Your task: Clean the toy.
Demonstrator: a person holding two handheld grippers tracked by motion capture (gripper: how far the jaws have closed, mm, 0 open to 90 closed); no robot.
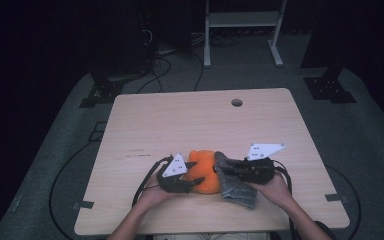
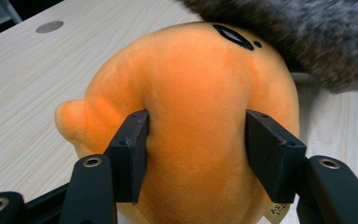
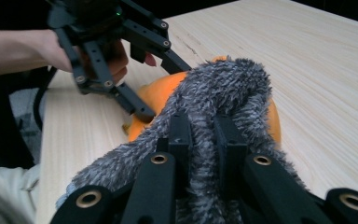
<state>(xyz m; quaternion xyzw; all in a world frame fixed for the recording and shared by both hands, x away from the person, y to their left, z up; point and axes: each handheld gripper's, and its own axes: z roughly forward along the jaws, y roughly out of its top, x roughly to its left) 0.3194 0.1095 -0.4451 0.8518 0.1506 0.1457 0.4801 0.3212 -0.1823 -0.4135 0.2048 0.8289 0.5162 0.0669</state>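
An orange plush toy (image 1: 203,175) with a black stitched mark lies near the table's front edge. My left gripper (image 1: 196,174) comes at it from the left. In the left gripper view its pads (image 2: 135,144) press into both sides of the plush toy (image 2: 196,79), so my left gripper (image 2: 198,144) is shut on it. A grey fuzzy cloth (image 1: 236,187) drapes against the toy's right side and over its top (image 2: 307,37). My right gripper (image 3: 204,135) is shut on a fold of the cloth (image 3: 223,88), and also shows in the high view (image 1: 223,171).
The wooden table (image 1: 180,120) has a round cable hole (image 1: 236,102) at the far middle. A white metal frame (image 1: 240,20) and black stands rise from the floor beyond it. Cables trail off the table's front left. The person's forearms enter from the bottom edge.
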